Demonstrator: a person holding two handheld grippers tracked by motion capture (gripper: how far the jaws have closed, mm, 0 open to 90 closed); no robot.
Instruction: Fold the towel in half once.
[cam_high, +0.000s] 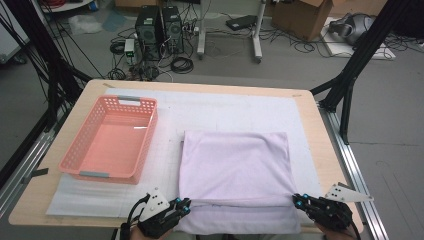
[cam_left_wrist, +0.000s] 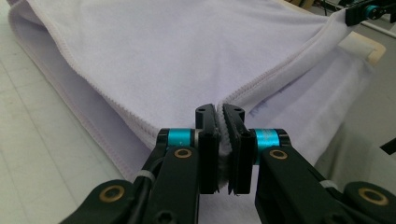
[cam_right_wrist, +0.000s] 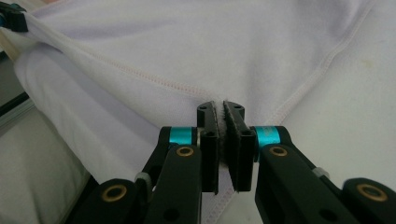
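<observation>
**2 claws stretch the near hem of a lilac cloth**

The tabletop (cam_high: 320, 145) carries a white mat, and most of the mat's right half is taken by the lilac cloth (cam_high: 235, 165), which lies flat and roughly square, its near part hanging over the near edge. It looks already doubled: a second layer shows below the top one along the near side, so this is probably a fold in progress, with the top layer being drawn taut before it is laid.

At the left, well apart from the cloth, stands a pink basket (cam_high: 145, 131), with nothing in it; it is likely where the folded cloth will end up.

The left claw (cam_high: 184, 205) is clenched on the cloth's near left corner; in the left gripper view its pads (cam_left_wrist: 210, 140) pinch the stitched hem. The right claw (cam_high: 299, 201) grips the near right corner the same way. Holding both corners keeps the hem straight between them, so the layer moves evenly.
</observation>
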